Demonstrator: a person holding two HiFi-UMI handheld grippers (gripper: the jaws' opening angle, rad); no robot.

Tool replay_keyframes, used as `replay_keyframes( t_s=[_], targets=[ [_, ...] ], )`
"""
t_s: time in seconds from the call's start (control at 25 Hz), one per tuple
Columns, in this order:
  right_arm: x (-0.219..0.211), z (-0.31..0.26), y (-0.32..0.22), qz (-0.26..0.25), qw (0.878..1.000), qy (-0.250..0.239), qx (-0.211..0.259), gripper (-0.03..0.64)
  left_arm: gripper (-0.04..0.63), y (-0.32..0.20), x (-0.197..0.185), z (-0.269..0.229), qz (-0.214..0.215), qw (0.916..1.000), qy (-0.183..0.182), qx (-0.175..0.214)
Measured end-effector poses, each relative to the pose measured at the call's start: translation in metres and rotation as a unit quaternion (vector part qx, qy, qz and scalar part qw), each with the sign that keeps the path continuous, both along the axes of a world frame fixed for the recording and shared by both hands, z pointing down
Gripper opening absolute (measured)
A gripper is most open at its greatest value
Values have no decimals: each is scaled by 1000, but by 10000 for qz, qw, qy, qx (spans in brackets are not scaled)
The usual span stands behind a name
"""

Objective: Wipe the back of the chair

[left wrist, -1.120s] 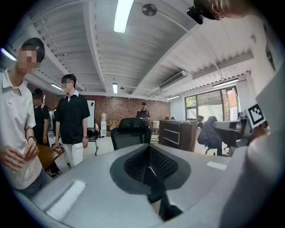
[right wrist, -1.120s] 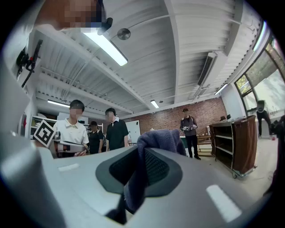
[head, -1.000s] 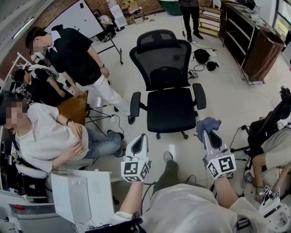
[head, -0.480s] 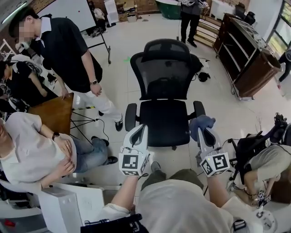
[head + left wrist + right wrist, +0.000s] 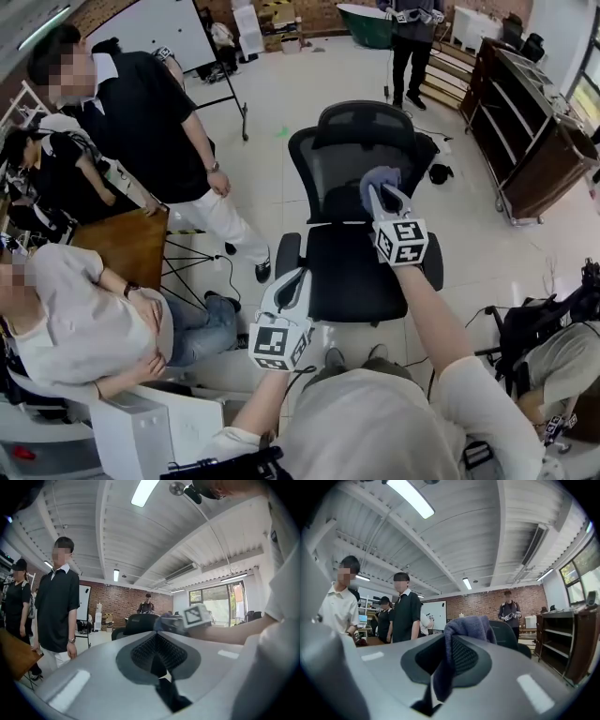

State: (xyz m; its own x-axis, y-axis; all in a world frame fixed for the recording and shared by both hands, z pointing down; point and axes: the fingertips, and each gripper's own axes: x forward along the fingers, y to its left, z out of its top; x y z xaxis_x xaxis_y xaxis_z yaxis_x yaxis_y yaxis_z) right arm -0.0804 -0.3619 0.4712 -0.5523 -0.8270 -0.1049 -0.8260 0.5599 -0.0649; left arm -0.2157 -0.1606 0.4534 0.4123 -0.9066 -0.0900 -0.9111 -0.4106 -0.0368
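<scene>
The right gripper (image 5: 382,194) pinches a blue cloth (image 5: 377,175) by the back of the chair (image 5: 330,155). The left gripper (image 5: 291,281) is closed on nothing. Next, probably press and rub.

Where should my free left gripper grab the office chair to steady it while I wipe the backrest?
Probably the armrest nearest the left gripper: a narrow padded bar, slim enough for the jaws to close across. Come down from above, at the front of the chair, away from the right gripper holding the cloth at the backrest.
</scene>
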Motion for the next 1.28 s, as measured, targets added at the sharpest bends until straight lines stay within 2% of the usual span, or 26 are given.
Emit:
replay_keyframes(
  t_s=[0.08,0.24,0.32,0.4,0.52,0.72,0.84,0.96,1.08,1.2,1.28],
  targets=[
    [-32,-8,-67,-90,9999,100,21,38,61,-4,2,5,-27,9999,58,-95],
    [-97,20,-172,-256,9979,351,-471,38,61,-3,-14,26,-242,9992,109,-304],
    [-110,35,-206,-156,9967,452,-652,38,61,-2,-23,42,-340,9984,70,-441],
    [-109,41,-226,-59,9964,555,-632,38,62,-1,-27,59,-419,9975,84,-571],
    [-75,38,-241,255,9958,708,-517,38,62,-7,-29,77,-464,9964,185,-691],
    [49,37,-240,1152,9889,694,-630,38,63,-17,-26,79,-392,9964,320,-683],
    [114,43,-235,1466,9836,771,-712,38,63,-22,-12,78,-214,9967,359,-700],
    [129,37,-227,1440,9848,722,-648,38,63,-27,4,77,-12,9970,337,-696],
    [78,36,-206,987,9924,643,-351,38,62,-31,12,79,85,9970,295,-714],
    [-24,65,-179,175,9960,871,-108,38,63,-30,13,80,138,9971,258,-708],
    [-86,93,-172,-158,9953,937,-179,38,63,-28,9,78,106,9973,244,-683]
  ],
)
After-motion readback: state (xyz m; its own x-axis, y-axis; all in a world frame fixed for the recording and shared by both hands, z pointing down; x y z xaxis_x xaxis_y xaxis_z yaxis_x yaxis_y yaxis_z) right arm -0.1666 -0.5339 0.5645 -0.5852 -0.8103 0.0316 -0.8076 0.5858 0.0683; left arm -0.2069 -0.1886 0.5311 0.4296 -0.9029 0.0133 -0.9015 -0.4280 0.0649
